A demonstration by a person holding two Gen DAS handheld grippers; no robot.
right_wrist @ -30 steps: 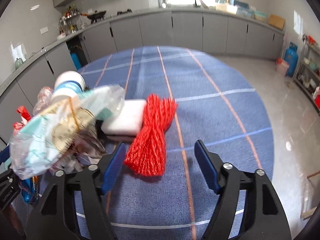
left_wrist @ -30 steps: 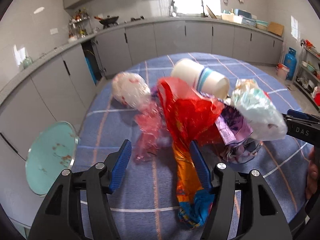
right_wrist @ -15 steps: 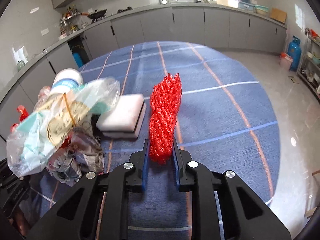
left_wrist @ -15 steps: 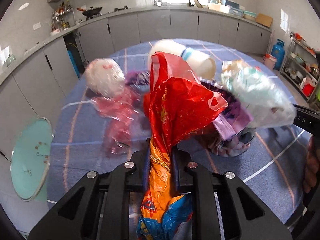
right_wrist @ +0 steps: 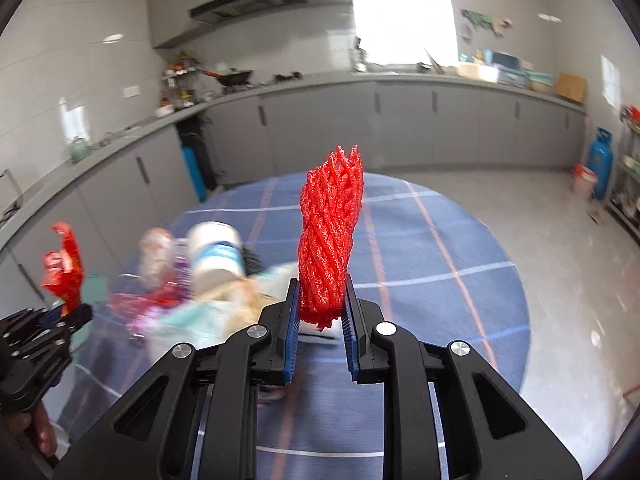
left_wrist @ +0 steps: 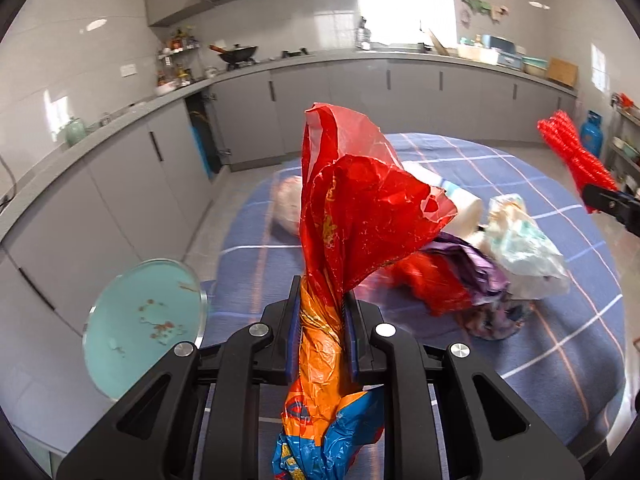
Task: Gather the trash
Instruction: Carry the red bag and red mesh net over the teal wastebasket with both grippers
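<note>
Left wrist view: a red and orange plastic bag [left_wrist: 352,216] is pinched between the closed left tongs [left_wrist: 322,328], raised above the worktop [left_wrist: 560,344], with a trash pile [left_wrist: 512,256] at 3 o'clock. In the right wrist view, a red mesh net [right_wrist: 328,236] is clamped upright by the right tongs [right_wrist: 320,320].

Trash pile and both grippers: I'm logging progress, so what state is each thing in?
left gripper: shut on the red plastic bag, lifted
right gripper: shut on the red mesh net, lifted
white cup: lying on its side on the table
clear bag: crumpled, on the blue tablecloth
</note>
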